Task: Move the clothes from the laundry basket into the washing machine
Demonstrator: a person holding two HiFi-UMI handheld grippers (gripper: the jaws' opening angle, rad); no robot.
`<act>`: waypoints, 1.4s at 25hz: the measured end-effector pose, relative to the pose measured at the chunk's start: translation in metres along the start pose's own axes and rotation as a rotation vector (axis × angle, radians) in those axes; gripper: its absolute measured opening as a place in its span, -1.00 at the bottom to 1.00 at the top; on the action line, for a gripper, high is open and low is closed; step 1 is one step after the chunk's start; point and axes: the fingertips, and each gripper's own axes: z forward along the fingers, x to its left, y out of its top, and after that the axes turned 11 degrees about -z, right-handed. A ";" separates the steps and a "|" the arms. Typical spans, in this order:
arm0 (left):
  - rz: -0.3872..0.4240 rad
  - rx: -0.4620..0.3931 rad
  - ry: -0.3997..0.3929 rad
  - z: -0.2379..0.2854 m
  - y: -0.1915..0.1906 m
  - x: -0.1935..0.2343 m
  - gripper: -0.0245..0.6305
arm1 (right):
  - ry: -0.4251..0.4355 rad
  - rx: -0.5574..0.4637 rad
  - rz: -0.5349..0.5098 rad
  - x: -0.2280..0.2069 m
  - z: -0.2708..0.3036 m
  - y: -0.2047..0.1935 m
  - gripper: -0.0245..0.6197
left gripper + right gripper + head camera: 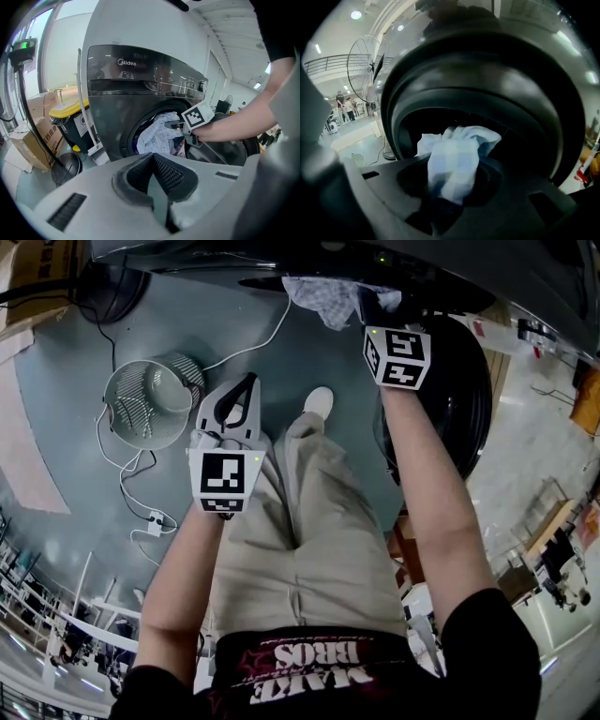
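Note:
My right gripper [367, 307] reaches into the mouth of the dark grey washing machine [140, 75]. It is shut on a pale blue checked cloth [454, 159], which bunches between its jaws at the drum opening [454, 123]. The same cloth [159, 133] hangs over the rim, with more clothes behind it. My left gripper [246, 390] hangs lower, above the floor beside the person's leg; its jaws [152, 161] are shut with nothing in them. The white laundry basket [150, 399] stands on the floor to the left and looks empty.
The round machine door [455, 399] is swung open on the right. A yellow-lidded bin [70, 112], cardboard boxes [37, 138] and a fan base [65, 169] stand left of the machine. Cables and a power strip [157, 519] lie on the floor.

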 end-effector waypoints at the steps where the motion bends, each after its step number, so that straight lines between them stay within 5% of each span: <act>1: 0.002 0.004 0.000 0.000 -0.002 0.000 -0.91 | 0.001 0.004 0.001 -0.002 0.010 -0.003 -0.36; 7: 0.004 0.020 -0.014 -0.001 -0.010 -0.005 -0.91 | 0.011 0.042 0.029 -0.019 0.038 -0.014 0.23; 12: 0.005 0.025 -0.020 -0.002 -0.011 -0.006 -0.91 | -0.046 0.101 0.057 -0.039 0.040 -0.024 0.36; 29: 0.014 -0.029 -0.031 -0.029 0.008 -0.007 -0.91 | 0.014 0.085 0.055 0.001 -0.046 -0.021 0.25; 35: 0.020 -0.047 -0.035 -0.051 0.015 -0.004 -0.91 | 0.070 0.068 0.013 0.029 -0.095 -0.001 -0.31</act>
